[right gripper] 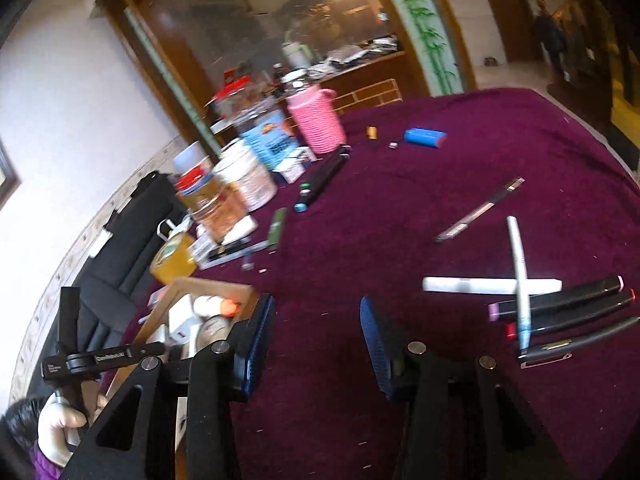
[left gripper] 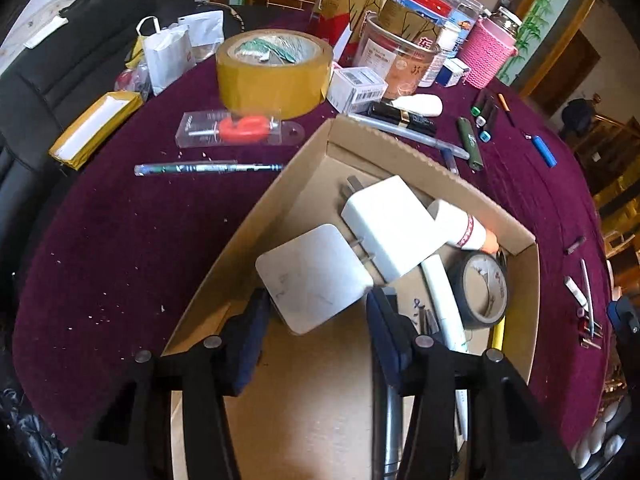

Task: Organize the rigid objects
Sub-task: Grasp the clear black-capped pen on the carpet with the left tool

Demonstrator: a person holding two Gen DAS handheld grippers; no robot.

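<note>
Left wrist view, left to right. A yellow-edged box (left gripper: 94, 130) is seen at the far left rim of the table (left gripper: 120, 240), near the black chair. A broad bare stretch of maroon cloth, flecked with crumbs, is noted between that rim and the cardboard box (left gripper: 256, 216). A clear pen (left gripper: 208, 168) lies just beside the box's left wall; a packaged orange tool (left gripper: 240, 130) and a yellow tape roll (left gripper: 274, 68) are beyond it. The left gripper (left gripper: 320, 312) is held over the box, jaws parted; a white square adapter (left gripper: 314, 276) is seen between them, and whether the pads press on it cannot be told. A white charger (left gripper: 392, 228) and a grey tape roll (left gripper: 480, 290) lie inside, against the right wall. Loose markers and a blue cylinder (left gripper: 544, 151) are scattered towards the right rim.

Right wrist view. The cardboard box is seen at lower left. The right gripper (right gripper: 318, 340) is held over bare cloth, jaws parted, nothing between them. A white marker (right gripper: 492, 285), crossed by a pale pen (right gripper: 520, 280), and black markers (right gripper: 560, 308) lie to the right, near the edge.
</note>
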